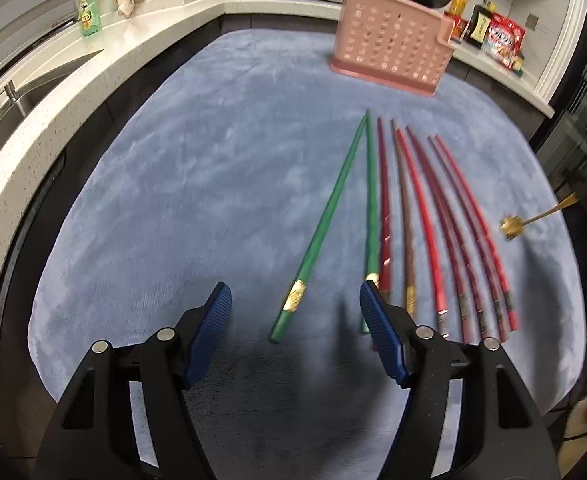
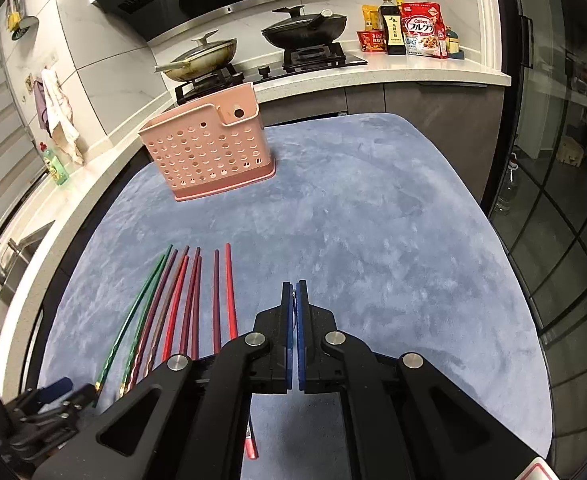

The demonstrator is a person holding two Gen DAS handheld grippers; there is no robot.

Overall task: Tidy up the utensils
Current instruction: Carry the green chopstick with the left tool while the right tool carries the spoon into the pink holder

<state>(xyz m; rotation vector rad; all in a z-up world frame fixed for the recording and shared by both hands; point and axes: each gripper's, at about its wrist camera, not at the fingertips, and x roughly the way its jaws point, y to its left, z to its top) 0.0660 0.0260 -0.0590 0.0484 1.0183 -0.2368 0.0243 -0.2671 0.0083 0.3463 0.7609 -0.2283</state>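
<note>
Sorting barely begun: your pink utensil holder (image 2: 209,148) stands apparently empty, chopsticks (image 1: 413,220) unsorted on the bench (image 2: 373,220).
Left hand-held gripper (image 1: 295,330) gapes, holding nothing; right hand-held gripper (image 2: 294,292) is closed, its hold unclear.

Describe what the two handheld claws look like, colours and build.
Both match: the left claw and right claw have matte black angular linkage arms with triangular cutouts and round silver pivot pins. Their fingers carry blue ribbed pads. No cables, markings or sleeves are visible.

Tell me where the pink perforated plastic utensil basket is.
The pink perforated plastic utensil basket stands upright at the far edge of the blue mat, beyond the row of chopsticks, near the stove counter.
</note>
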